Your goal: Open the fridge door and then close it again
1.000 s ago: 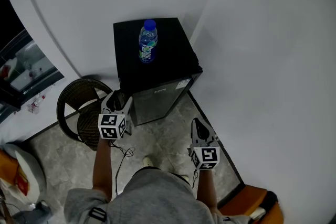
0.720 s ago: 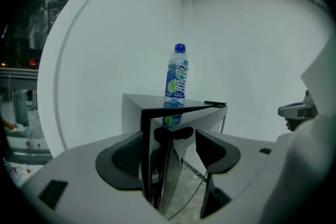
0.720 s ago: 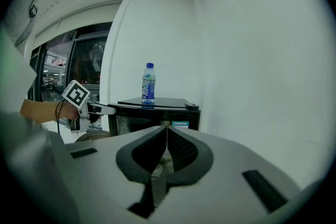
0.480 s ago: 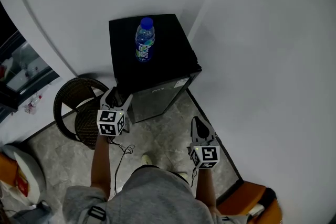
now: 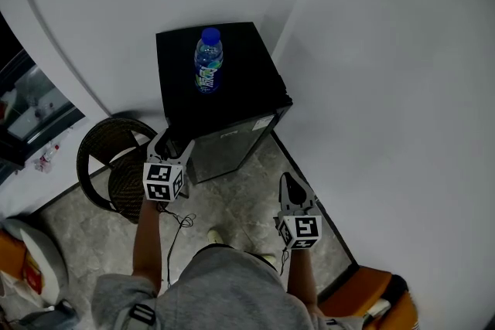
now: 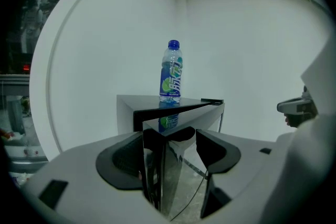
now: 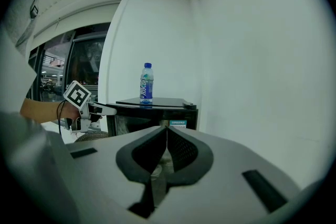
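Note:
A small black fridge [image 5: 224,81] stands in the room's corner, and its glossy door [image 5: 228,154] faces me. On its top stands a blue-capped water bottle [image 5: 207,60]. My left gripper [image 5: 172,141] is at the door's left edge. In the left gripper view its jaws [image 6: 176,165] stand wide open, with the door's edge [image 6: 157,165] between them and the bottle [image 6: 171,71] above. My right gripper [image 5: 289,183] hangs lower right of the fridge, shut and empty. In the right gripper view its fingers [image 7: 166,149] meet, pointing at the fridge [image 7: 152,107], with the left gripper [image 7: 102,109] to the left.
A round wicker chair [image 5: 108,166] stands just left of the fridge, close to my left hand. A thin cable [image 5: 182,224] lies on the stone floor. White walls close in behind the fridge and on its right. An orange object [image 5: 371,297] sits at the lower right.
The head view has shifted a little. The left gripper stays at the door's left edge and the right gripper has not moved.

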{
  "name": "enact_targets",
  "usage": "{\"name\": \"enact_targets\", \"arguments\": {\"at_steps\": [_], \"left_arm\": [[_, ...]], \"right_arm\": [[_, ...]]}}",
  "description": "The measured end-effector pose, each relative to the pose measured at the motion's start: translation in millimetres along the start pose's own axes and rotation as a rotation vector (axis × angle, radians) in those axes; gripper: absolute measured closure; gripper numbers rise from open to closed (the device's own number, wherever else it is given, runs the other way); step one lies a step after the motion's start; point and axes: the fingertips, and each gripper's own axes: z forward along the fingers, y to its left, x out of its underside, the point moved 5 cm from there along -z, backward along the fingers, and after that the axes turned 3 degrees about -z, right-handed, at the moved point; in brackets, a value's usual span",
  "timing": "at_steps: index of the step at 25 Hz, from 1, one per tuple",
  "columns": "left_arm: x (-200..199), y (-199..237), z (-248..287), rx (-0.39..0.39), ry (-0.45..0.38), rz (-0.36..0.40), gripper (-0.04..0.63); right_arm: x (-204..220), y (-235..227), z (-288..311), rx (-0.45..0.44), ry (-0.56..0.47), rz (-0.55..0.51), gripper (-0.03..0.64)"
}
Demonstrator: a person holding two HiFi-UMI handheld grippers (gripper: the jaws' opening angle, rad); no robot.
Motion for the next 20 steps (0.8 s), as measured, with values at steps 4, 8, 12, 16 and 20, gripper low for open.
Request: {"name": "enact_targets", "arguments": {"at_steps": [4,8,12,16,20], "left_arm": [[-1.1,-0.2,0.2,-0.009,-0.003,-0.002,0.292],[-0.3,-1.1,-0.8,-0.022,-0.007,0.003,0.293],[1.3,-3.5,-2.3,-0.036,-0.003,0.007,0.293],[3.7,-6.9,-5.2,-0.045,0.008,0.025,0.295],[4.6,-9.8,-8.1,-0.055,0.003,0.029,0.296]], "right_arm": [[0.3,-4.9,-5.5,0.014,-0.001,0.009,0.592],[3.8,-6.2,-10.5,0.012,-0.005,0.012,0.592],[6.4,-6.8,-13.3,0.011,-0.007,0.015,0.592],[6.4,-6.3,-15.0,0.007,-0.012,0.017,0.592],[4.9,-3.4,-17.7,0.0,-0.02,0.014,0.591]]}}
